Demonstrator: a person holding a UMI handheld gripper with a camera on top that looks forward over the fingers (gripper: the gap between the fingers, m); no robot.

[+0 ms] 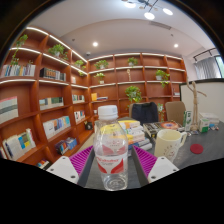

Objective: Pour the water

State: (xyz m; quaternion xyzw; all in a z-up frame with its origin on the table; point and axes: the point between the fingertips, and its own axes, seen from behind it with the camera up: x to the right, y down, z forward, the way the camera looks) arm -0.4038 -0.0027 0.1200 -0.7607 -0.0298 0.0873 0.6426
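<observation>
- Gripper view: a clear plastic water bottle (111,150) stands upright between the two fingers of the gripper (112,163), its white cap (108,113) uppermost and its long axis vertical, mouth pointing at the ceiling.
- Finger state: the magenta pads (84,158) lie close against both flanks of the bottle and appear to press on it, so the fingers are closed to roughly the bottle's width with the bottle held between them; whether its base rests on the table (185,172) or hangs clear cannot be told.
- Receiving vessel: a pale cup (168,143) sits on the table just beside the bottle, ahead of the right finger, with a small red object (196,149) beyond it.
- Step in hand, as judged: the grasp appears made and pouring has not begun, since the bottle is untilted and the cap looks to be in place.
- Next move, as judged: the cap must be off before any water can flow; the bottle then needs carrying over the cup and tilting toward it, neck kept above the rim.
- Background: wooden bookshelves (45,100) with books and potted plants (133,94) line the room.
</observation>
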